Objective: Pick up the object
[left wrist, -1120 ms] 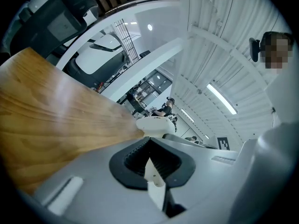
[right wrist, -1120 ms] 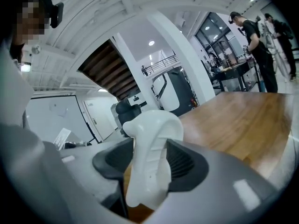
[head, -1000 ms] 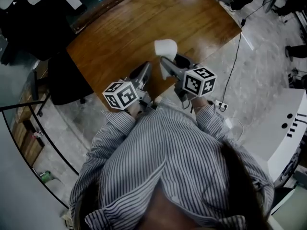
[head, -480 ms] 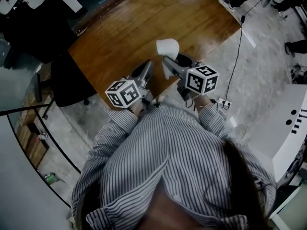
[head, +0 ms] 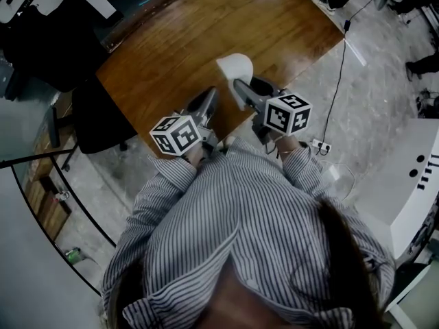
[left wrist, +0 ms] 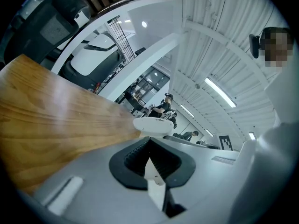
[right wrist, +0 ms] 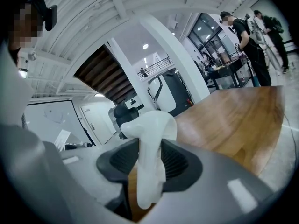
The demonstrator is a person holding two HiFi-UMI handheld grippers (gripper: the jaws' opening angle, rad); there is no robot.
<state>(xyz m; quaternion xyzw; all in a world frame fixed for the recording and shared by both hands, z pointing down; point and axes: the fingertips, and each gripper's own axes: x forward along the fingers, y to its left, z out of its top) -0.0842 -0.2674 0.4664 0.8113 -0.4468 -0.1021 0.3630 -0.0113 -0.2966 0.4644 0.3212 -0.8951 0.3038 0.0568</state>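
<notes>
A soft white cup (head: pixel 234 66) stands near the front edge of the wooden table (head: pixel 206 26). My right gripper (head: pixel 250 89) is closing on it. In the right gripper view the cup's wall (right wrist: pixel 150 143) is pinched flat between the dark ridged pads (right wrist: pixel 176 161), and its rim bulges above them. My left gripper (head: pixel 208 100) hovers just left of the cup, apart from it, with its jaws together and holding nothing. The left gripper view shows that gripper (left wrist: pixel 150 161) low over the table, and the cup (left wrist: pixel 152 125) just beyond its tips.
A black office chair (head: pixel 96 115) stands at the table's left corner. A cable (head: pixel 336 94) and power strip (head: pixel 317 148) lie on the floor to the right. White equipment (head: pixel 405 184) stands at far right. People stand by desks in the background (right wrist: pixel 247 50).
The right jaws have closed in on the white cup, and its shape has squashed and tipped slightly left. The left gripper has stayed where it was.
</notes>
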